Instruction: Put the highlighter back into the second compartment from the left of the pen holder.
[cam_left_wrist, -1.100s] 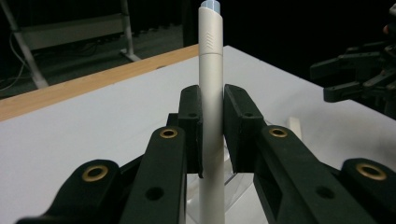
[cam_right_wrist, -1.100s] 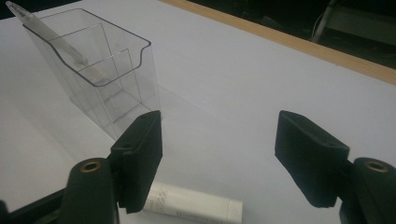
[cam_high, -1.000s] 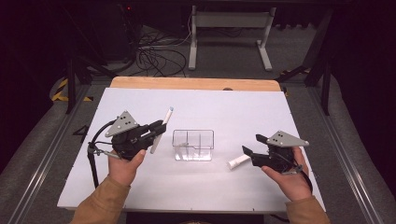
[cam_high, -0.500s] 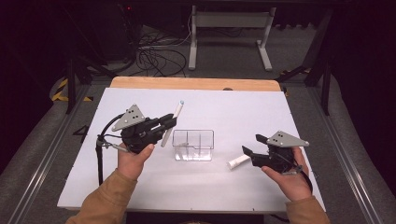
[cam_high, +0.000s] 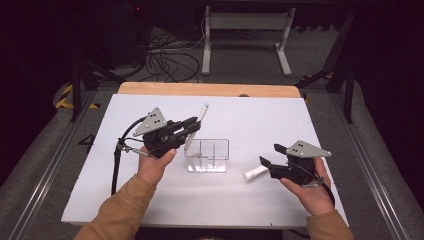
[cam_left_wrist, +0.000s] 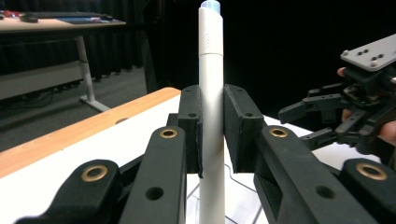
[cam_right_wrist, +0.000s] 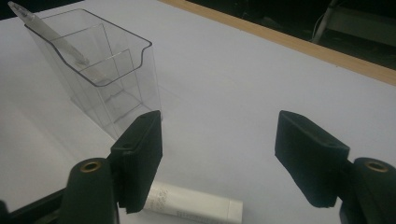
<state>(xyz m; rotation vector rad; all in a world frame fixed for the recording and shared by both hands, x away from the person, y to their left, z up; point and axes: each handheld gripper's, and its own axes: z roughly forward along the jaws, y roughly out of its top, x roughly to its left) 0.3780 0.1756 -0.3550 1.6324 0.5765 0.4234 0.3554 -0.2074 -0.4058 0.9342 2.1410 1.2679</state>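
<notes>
Left tool (cam_high: 192, 125): clamped on pen (cam_high: 195, 131), pads pressing both sides of barrel mid-length. Pen seen upright between pads in left gripper view (cam_left_wrist: 210, 116), cap end above the grip, blue tip at top. Seen from above as tilted, cap end pointing away from the person, lower end dipping at the near-left corner of bin (cam_high: 216, 149). Held off the desk (cam_high: 250, 115) by the person's left hand (cam_high: 155, 167).

Right tool (cam_high: 265, 162): open, nothing between pads, wide gap seen in right gripper view (cam_right_wrist: 219, 154). Held low over desk in right hand (cam_high: 312, 187).

Bin: clear plastic, divided, standing on desk between the two tools, just ahead of right tool's left pad in right gripper view (cam_right_wrist: 107, 70). Lower end of pen visible through its wall (cam_right_wrist: 51, 35).

Tube (cam_high: 255, 173): white, lying flat on desk just beside right tool's tips, on the bin side; in right gripper view (cam_right_wrist: 196, 207) partly under left pad, not touching either pad as far as can be told.
</notes>
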